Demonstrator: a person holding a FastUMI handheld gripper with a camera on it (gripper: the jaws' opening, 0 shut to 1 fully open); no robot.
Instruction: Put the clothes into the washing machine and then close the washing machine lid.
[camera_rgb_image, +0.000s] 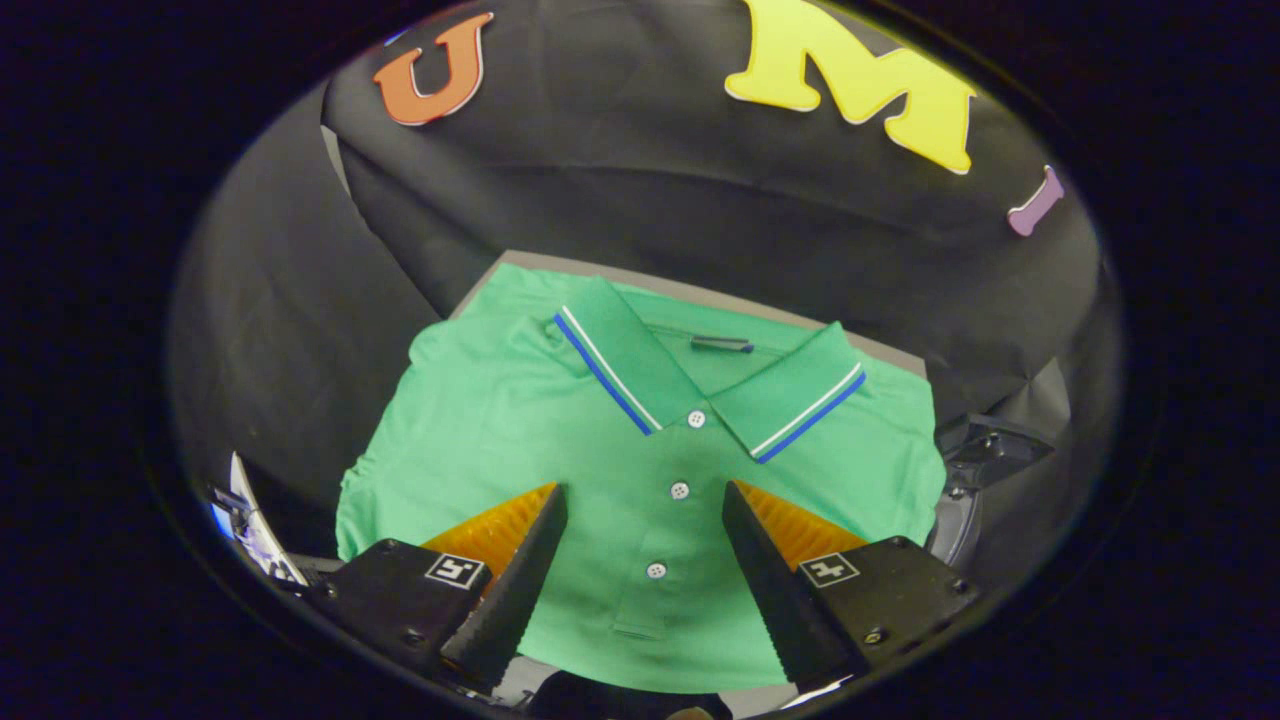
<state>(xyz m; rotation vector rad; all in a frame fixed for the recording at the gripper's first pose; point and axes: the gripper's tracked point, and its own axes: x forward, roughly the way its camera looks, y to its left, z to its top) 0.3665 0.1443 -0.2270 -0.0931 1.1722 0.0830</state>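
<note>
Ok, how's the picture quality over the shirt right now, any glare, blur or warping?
Gripper view: green polo shirt evenly lit and sharp, buttons crisp, no glare; fisheye bends the table edge behind the collar; open claw hovers over the placket, surroundings dark.

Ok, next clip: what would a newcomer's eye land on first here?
First the bright green polo shirt, spread flat and buttoned on a grey table in front of the black cloth wall. Its collar, edged in blue and white stripes, lies beyond the fingers. Then the gripper itself, open, its two fingers on either side of the button placket, not pressing on the shirt.
</note>
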